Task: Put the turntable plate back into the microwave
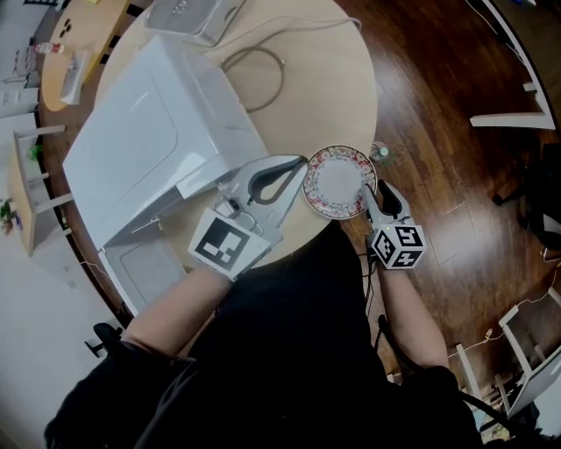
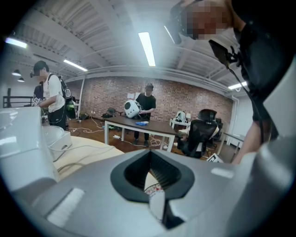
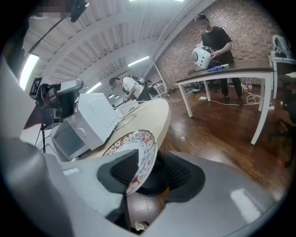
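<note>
The turntable plate, white with a red floral rim, is at the near edge of the round table, partly over the floor. My left gripper is shut on its left rim; the left gripper view shows the plate pinched between the pads. My right gripper is at the plate's right rim. In the right gripper view the plate stands tilted between the jaws of the right gripper, leaning on the left pad with a gap to the right pad. The white microwave is left of the plate, its door hanging open.
A second white appliance and a looped cable lie at the table's far side. A small can stands on the wooden floor beside the table. People work at a dark table in the background.
</note>
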Motion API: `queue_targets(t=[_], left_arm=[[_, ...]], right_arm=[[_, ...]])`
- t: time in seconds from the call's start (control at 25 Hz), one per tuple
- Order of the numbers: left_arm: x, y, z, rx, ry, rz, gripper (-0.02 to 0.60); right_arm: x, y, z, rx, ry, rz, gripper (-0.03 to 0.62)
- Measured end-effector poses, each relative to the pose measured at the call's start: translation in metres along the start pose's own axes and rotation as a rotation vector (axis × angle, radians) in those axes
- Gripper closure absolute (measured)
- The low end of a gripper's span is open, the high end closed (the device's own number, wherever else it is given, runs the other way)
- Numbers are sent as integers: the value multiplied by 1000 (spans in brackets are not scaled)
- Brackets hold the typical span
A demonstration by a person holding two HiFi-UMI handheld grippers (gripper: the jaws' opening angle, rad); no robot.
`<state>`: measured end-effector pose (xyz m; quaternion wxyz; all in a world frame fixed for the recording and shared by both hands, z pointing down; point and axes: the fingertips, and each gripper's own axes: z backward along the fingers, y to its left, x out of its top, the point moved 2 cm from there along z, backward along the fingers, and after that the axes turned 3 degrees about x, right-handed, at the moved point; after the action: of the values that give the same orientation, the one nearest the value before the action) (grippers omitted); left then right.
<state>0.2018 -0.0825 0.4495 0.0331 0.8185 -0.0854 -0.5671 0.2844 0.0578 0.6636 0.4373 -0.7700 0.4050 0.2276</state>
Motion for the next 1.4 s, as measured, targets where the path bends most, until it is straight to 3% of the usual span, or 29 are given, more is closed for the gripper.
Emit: queue_targets(t=[0.68,0.84,1.4], left_arm=[[10,8,1,27,-5,10,577],[16,6,7,37,-30,8,577],[23,4,46,92,-89,-9,577]], right_arm=[[-12,-1,-18,86,60,-98,434],[-12,-1,-20,108,60,-138,474],[-13,-5,-15,84,35,-214,506]])
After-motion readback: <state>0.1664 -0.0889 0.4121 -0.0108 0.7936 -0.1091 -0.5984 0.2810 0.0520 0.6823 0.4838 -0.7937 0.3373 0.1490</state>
